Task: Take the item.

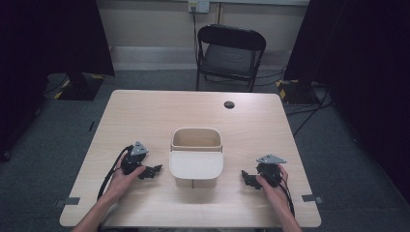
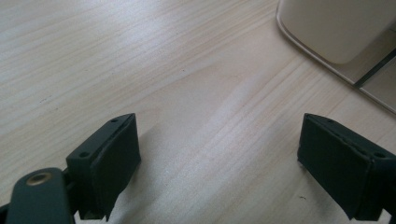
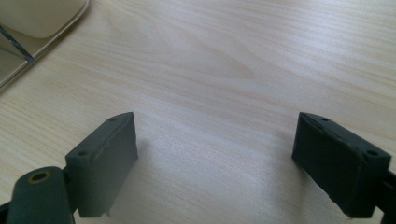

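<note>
The beige bin (image 1: 196, 157) is seen at frame centre, flanked evenly: left gripper (image 1: 153, 170) lower left, right gripper (image 1: 246, 177) lower right, both with jaws spread and nothing between them, neither nearer.

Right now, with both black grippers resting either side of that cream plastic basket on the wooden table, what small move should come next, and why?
Probably both should ease inward toward the cream plastic basket. The left gripper and right gripper lie on the pale wooden table with jaws wide open and nothing between them, each pointing at the basket yet apart from it. Its handle lies folded across the rim, so closing the gap comes first.
</note>
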The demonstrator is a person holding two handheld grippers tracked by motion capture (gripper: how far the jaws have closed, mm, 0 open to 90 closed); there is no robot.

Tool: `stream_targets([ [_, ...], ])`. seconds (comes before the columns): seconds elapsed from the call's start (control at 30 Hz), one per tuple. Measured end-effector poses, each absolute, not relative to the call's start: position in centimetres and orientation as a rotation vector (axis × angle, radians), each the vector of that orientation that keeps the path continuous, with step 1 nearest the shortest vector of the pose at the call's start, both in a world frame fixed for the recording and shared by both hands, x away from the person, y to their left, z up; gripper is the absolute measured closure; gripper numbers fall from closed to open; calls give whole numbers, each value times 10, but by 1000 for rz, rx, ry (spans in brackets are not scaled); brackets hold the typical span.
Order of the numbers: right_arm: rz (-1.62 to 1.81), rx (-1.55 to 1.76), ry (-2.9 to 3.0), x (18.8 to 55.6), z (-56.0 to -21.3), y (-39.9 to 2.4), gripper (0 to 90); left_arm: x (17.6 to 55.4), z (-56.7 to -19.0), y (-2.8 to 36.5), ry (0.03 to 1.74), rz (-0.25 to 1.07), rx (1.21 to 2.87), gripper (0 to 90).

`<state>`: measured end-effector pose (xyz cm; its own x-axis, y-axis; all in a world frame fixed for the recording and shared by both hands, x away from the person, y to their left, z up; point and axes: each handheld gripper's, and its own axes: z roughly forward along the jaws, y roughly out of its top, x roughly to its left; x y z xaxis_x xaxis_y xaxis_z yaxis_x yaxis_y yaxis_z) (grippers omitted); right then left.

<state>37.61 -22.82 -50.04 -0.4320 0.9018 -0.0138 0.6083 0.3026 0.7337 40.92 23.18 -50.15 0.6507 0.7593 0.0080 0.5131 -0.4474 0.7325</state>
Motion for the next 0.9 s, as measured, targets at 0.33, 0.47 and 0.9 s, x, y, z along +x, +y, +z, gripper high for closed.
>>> stream_targets([
  [0.33,929,1344,2152,376,-500,-228,132,409,-500,233,986,436,2153,134],
  [0.47,928,1345,2150,376,-500,-228,132,409,-500,234,998,427,2134,152],
  [0.9,930,1343,2154,376,-500,-228,131,398,-481,246,1001,412,2051,164],
])
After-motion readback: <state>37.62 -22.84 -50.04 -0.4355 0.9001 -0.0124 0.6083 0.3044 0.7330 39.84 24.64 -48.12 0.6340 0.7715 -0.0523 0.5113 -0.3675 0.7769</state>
